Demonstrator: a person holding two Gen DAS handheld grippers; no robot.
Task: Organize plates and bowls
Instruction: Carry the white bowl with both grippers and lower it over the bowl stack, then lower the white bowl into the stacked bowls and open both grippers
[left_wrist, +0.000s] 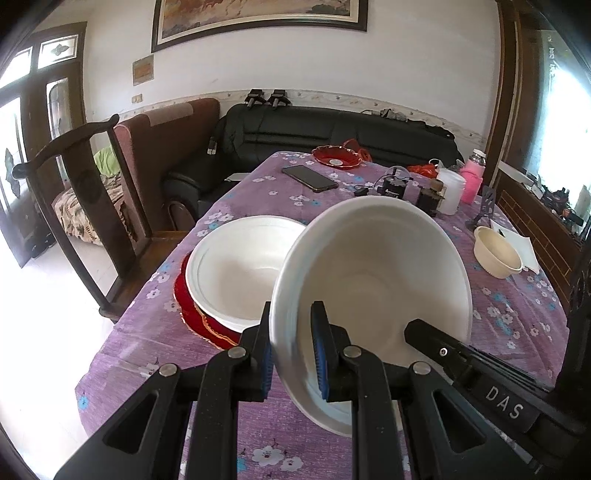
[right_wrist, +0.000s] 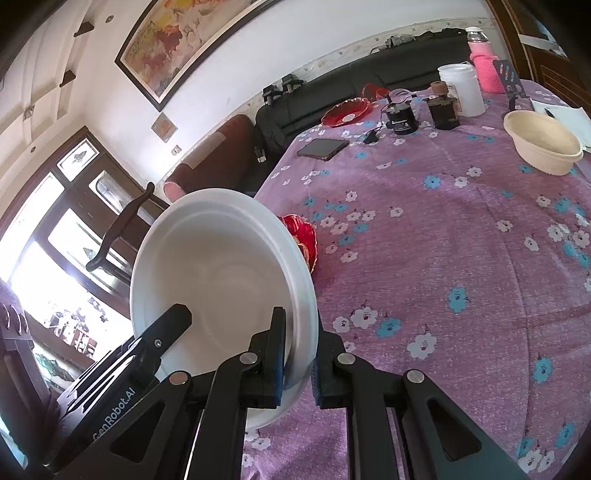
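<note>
A white bowl (left_wrist: 373, 291) is held tilted above the purple floral tablecloth (left_wrist: 155, 332), pinched at its rim on both sides. The left gripper (left_wrist: 291, 354) has its blue pads pressed onto the rim nearest that camera; the right gripper (right_wrist: 297, 354) clamps the opposite rim. A second white bowl (left_wrist: 236, 266) sits on a red plate (left_wrist: 199, 317) at the table's left edge, just beside the held one. A cream bowl (right_wrist: 543, 147) stands well apart on the right side. At the far end lie a phone (left_wrist: 309, 178) and a red dish (left_wrist: 337, 156).
</note>
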